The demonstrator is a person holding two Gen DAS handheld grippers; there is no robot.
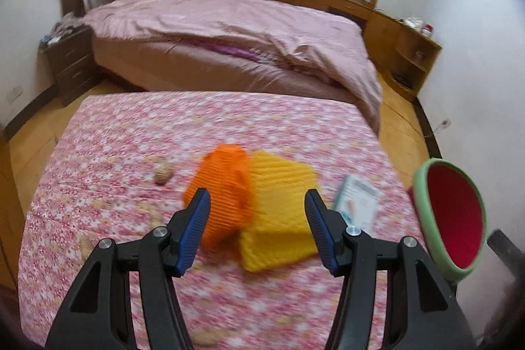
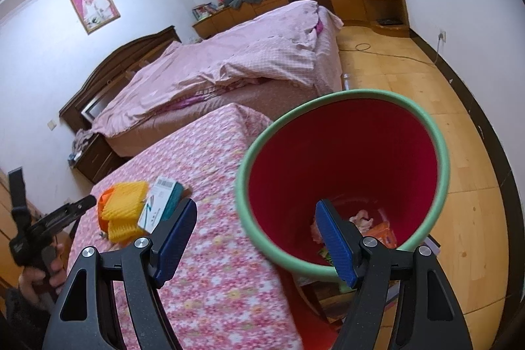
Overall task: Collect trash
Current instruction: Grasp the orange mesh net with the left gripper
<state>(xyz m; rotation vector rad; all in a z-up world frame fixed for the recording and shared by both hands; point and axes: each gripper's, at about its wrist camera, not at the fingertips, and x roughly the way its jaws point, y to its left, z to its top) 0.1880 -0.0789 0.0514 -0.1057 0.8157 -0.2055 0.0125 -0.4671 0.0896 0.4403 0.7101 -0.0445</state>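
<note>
On the table's pink floral cloth [image 1: 131, 146] lie an orange ribbed piece [image 1: 223, 185] and a yellow ribbed piece [image 1: 282, 218], touching each other. My left gripper [image 1: 257, 202] hovers open just above and before them, its jaws empty. A white and teal carton [image 1: 357, 202] lies to their right, and a small brown nut [image 1: 163, 174] to their left. A red bin with a green rim [image 2: 328, 98] stands at the table's right edge and holds crumpled wrappers [image 2: 377, 228]. My right gripper [image 2: 256, 204] is open over the bin's near rim, one finger [image 2: 334, 241] inside it.
A large bed with a pink quilt [image 1: 229, 31] stands beyond the table. Wooden cabinets [image 1: 393, 28] line the far wall and a dark nightstand [image 1: 69, 64] is at left. A cable [image 2: 393, 54] crosses the wooden floor. Small pale scraps [image 1: 206, 338] dot the cloth.
</note>
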